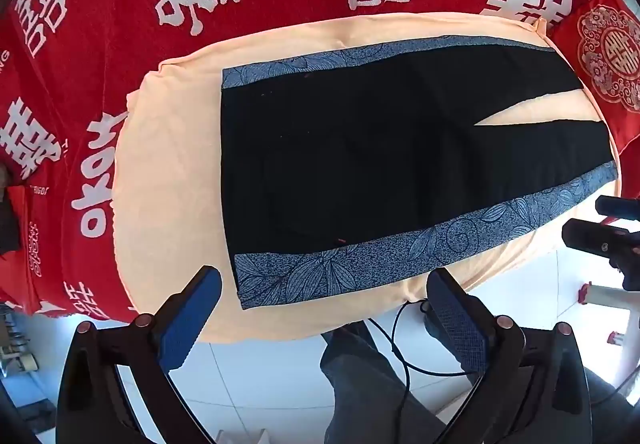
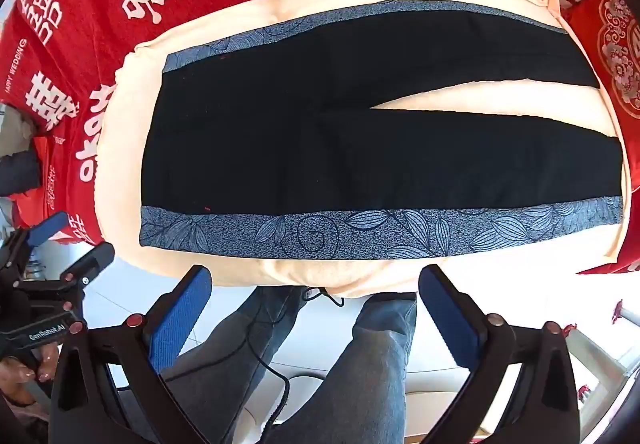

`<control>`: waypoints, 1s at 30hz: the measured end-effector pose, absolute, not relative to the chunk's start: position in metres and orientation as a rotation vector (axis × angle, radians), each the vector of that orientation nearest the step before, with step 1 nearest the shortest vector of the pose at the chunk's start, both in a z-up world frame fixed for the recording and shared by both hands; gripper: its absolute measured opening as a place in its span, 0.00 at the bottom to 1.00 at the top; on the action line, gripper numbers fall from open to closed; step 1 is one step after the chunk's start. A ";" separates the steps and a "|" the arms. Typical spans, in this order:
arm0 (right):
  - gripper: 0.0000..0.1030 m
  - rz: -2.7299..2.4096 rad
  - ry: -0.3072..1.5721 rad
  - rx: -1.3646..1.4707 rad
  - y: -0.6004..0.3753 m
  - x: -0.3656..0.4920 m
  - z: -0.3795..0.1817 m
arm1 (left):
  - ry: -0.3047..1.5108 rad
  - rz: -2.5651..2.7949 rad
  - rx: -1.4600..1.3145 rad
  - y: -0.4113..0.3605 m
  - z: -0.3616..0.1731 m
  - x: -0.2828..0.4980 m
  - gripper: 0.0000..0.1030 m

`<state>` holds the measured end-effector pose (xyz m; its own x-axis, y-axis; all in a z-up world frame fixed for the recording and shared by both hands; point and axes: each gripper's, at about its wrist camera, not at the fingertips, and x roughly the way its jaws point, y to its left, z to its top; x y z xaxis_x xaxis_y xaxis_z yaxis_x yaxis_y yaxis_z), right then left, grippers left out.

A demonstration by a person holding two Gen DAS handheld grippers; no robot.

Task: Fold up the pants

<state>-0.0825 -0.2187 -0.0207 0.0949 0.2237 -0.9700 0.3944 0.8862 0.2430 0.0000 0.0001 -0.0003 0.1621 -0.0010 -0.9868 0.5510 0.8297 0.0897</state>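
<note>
**Pants laid flat, both claws open and waiting above the near edge**

Nearest, the left claw hangs with its blue-padded jaws spread wide and nothing between them. The right claw is likewise wide open and empty, tilted steeply down. Both sit just off the near edge of the desk, above the person's jeans and a black cable, probably poised to reach in for a first grasp.

Beyond them a peach cloth covers the desk as a plain work surface. On it lie the black pants, spread flat and unfolded, waist left, legs parted right, patterned blue side stripes along both edges. Farthest, a red blanket with white characters.
</note>
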 end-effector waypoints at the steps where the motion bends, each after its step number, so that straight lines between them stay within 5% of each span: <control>1: 1.00 -0.129 1.492 0.523 -0.219 -0.083 -0.021 | 1.364 -0.418 0.484 0.000 -0.001 0.000 1.00; 30: 1.00 -0.181 1.531 0.349 -0.210 -0.072 -0.009 | 1.341 -0.446 0.545 -0.015 0.023 0.010 1.00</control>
